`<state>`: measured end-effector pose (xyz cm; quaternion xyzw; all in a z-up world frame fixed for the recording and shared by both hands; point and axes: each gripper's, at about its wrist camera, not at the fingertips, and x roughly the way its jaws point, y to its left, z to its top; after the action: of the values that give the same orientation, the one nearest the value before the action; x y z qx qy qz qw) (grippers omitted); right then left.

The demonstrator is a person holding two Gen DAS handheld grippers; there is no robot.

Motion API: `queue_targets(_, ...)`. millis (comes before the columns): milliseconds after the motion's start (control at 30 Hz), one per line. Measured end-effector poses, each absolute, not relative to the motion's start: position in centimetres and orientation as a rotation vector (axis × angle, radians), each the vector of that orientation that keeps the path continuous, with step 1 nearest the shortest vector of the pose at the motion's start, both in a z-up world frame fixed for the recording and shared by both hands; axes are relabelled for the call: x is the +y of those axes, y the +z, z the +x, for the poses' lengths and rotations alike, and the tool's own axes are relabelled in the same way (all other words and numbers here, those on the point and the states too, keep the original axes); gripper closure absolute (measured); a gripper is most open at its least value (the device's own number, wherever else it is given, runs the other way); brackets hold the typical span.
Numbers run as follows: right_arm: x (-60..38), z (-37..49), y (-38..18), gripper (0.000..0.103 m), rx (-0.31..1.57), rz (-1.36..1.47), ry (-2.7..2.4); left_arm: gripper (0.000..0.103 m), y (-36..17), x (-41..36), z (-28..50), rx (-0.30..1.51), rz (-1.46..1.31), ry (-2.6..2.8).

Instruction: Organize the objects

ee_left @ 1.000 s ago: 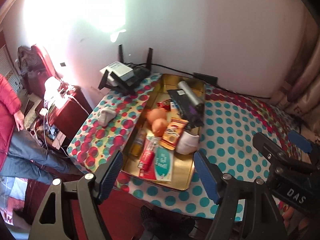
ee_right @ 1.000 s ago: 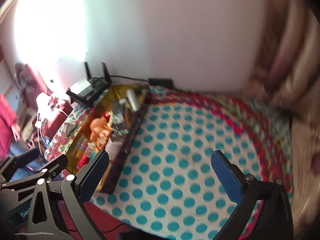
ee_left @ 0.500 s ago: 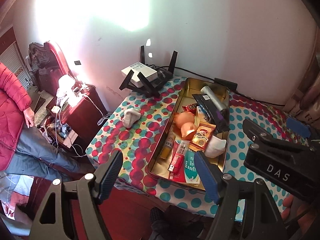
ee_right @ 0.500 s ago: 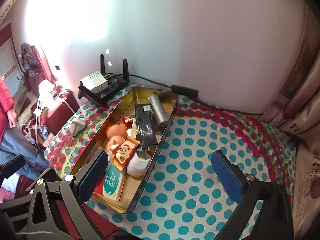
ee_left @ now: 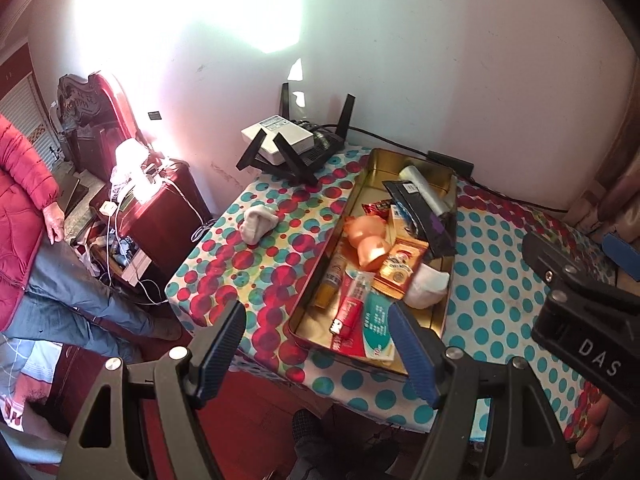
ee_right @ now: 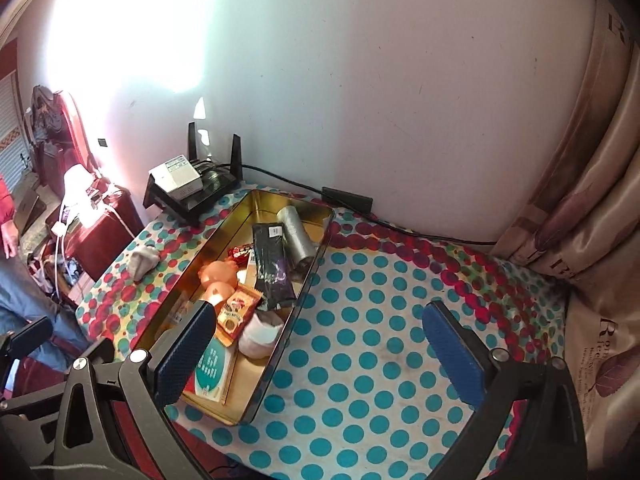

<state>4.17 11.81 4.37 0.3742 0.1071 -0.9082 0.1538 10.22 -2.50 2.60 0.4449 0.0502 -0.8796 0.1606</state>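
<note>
Hovering over the near edge of the desk (ee_left: 496, 280), the left hand-held gripper (ee_left: 316, 344) has its blue pads spread wide with nothing between them, and the right hand-held gripper (ee_right: 316, 354) stands just as wide apart and just as empty above the turquoise-dotted cloth. Between them sits the gold tin tray (ee_left: 362, 184), already crowded, and the one loose piece out on the red-dotted side is the rolled grey sock (ee_left: 259, 222), well apart from the tray's left wall. That sock looks like the obvious thing left to tidy: soft, light, squashy, nothing to break, and it should give under the pads rather than slip, so a pinch across the thick middle of the roll seems the safest hold. Inside the tray it is a mixed bag. The orange pig toy (ee_left: 368, 236) looks hollow and light but round, so it may squirt out unless taken across its widest part. The silver roll (ee_right: 296, 236) at the far end seems smooth and apt to roll. The dark foil packet (ee_right: 272, 264) and the gold sachet (ee_left: 402, 266) are thin and crinkly, best nipped by an edge. A second white sock (ee_left: 426, 286) sits at the tray's right wall, just as soft. The red tube (ee_left: 354, 304) lies on a flat green-and-white box (ee_right: 212, 368); it is narrow, so gripping across its body looks right. A router (ee_left: 294, 148) stands at the back against the wall, out of play.
</note>
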Motion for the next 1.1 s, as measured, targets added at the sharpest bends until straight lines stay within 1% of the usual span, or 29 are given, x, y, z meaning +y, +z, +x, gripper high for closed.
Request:
queue_targets(300,13.4,5.4,3.5,0.0,0.322,1.138,-2.638,0.027,2.6,-1.0,11.6,0.071,1.34,-2.598)
queue_targets(633,13.8,8.9,4.1,0.0,0.277,1.216,-2.911,0.027,2.8,-2.5,9.9,0.015,1.366,-2.71)
queue_targets(800,13.2,10.1,4.0,0.0,0.312,1.254,-2.965,0.027,2.6,-2.7,9.9,-0.02,1.382,-2.722)
queue_targets(900,13.3,10.6,3.9,0.0,0.279,1.276,-2.97,0.027,2.8,-2.7,10.0,-0.038,1.381,-2.739)
queue_targets(1100,13.2,11.1,3.9,0.0,0.296,1.293,-2.991,0.027,3.0,-2.7,10.1,-0.061,1.384,-2.751)
